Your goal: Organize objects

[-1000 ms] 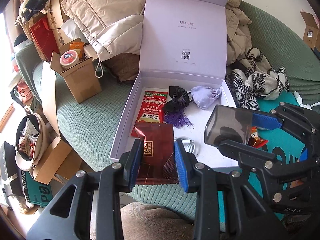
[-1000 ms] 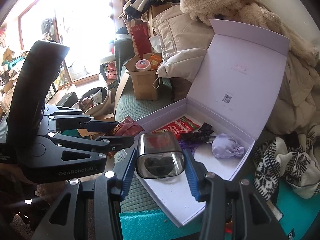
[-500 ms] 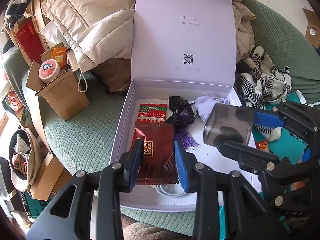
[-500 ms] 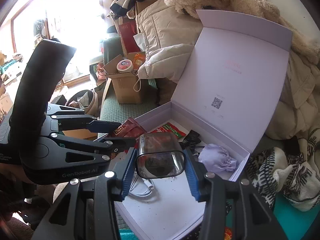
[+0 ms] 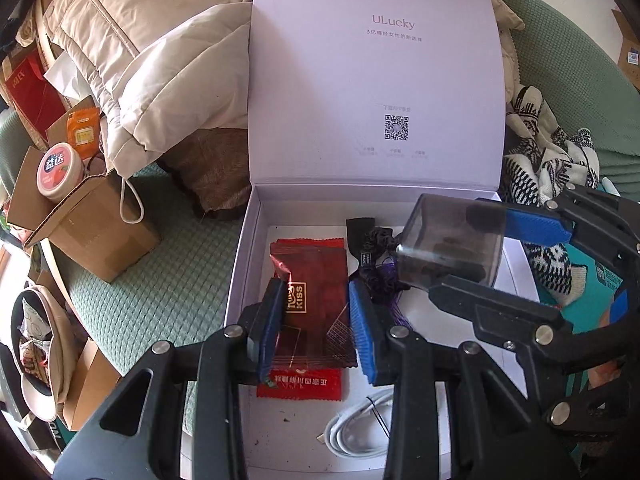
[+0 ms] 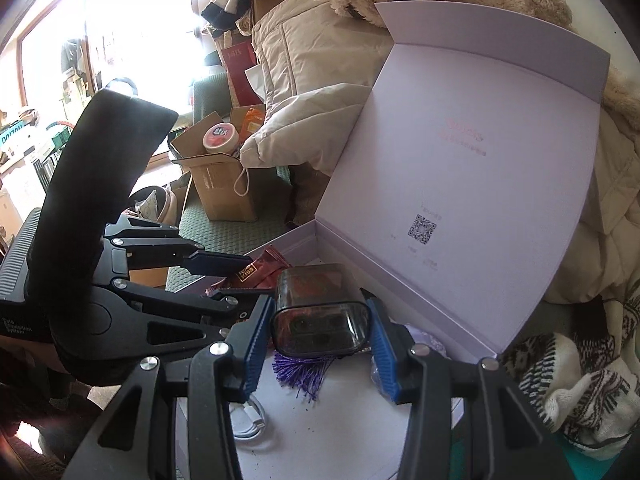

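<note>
An open lilac gift box (image 5: 248, 256) lies on a green sofa, lid upright; it also shows in the right wrist view (image 6: 460, 184). My left gripper (image 5: 316, 320) is shut on a dark red KISS packet (image 5: 316, 300), held over the box's left part above a red snack packet (image 5: 300, 388). My right gripper (image 6: 316, 332) is shut on a smoky transparent case (image 6: 320, 312), held over the box's middle; the case also shows in the left wrist view (image 5: 452, 244). Inside lie a black hair tie with purple tassel (image 5: 376, 256) and a white cable (image 5: 356, 428).
A cardboard box (image 5: 88, 220) with a pink-lidded tub (image 5: 60, 170) stands on the sofa to the left. Beige jackets (image 5: 152, 52) are piled behind. A black-and-white knit (image 5: 548, 168) lies to the right. A bag (image 5: 36, 344) sits on the floor, left.
Both grippers have moved forward over the open box, carrying the KISS packet and the case. The box now fills more of both views.
</note>
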